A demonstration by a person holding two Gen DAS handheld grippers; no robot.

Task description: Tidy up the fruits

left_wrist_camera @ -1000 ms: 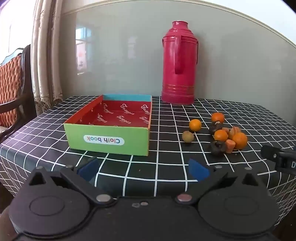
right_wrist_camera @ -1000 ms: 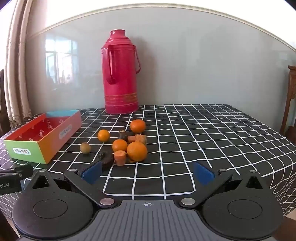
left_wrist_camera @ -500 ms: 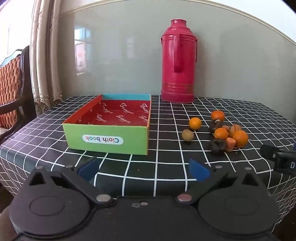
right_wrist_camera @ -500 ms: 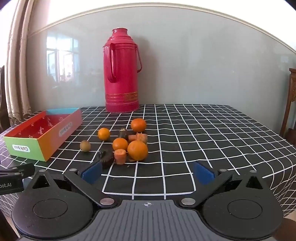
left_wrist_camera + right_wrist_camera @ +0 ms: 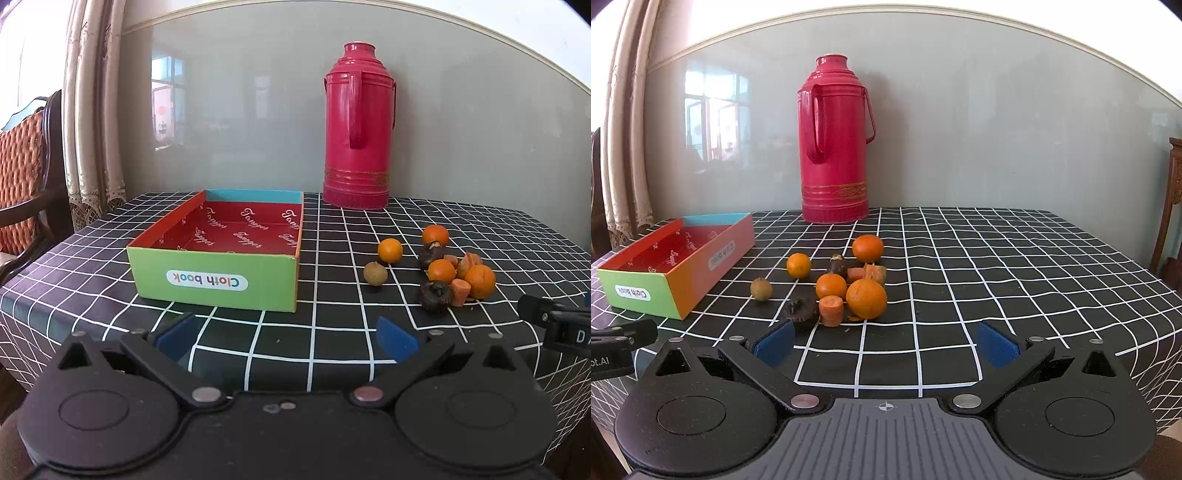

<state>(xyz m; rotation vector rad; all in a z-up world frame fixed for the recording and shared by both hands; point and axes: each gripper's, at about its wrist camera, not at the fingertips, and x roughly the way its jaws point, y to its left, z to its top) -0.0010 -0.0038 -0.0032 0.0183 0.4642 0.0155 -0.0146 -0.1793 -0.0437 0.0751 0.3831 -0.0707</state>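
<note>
Both tongs spread wide, holding nothing: left tongs [image 5: 286, 338], right tongs [image 5: 886, 343]. Cluster of small orange citrus fruits [image 5: 866, 298] with carrot chunks and dark shrivelled pieces on black grid-patterned table [image 5: 1015, 266], centre-left of right view, just beyond the blue pads. Right tongs nearer, by judgement. Empty shallow cardboard box with red lining [image 5: 236, 236] centre-left in left view, fruit far right. Right view alone shows bare table beyond.
</note>
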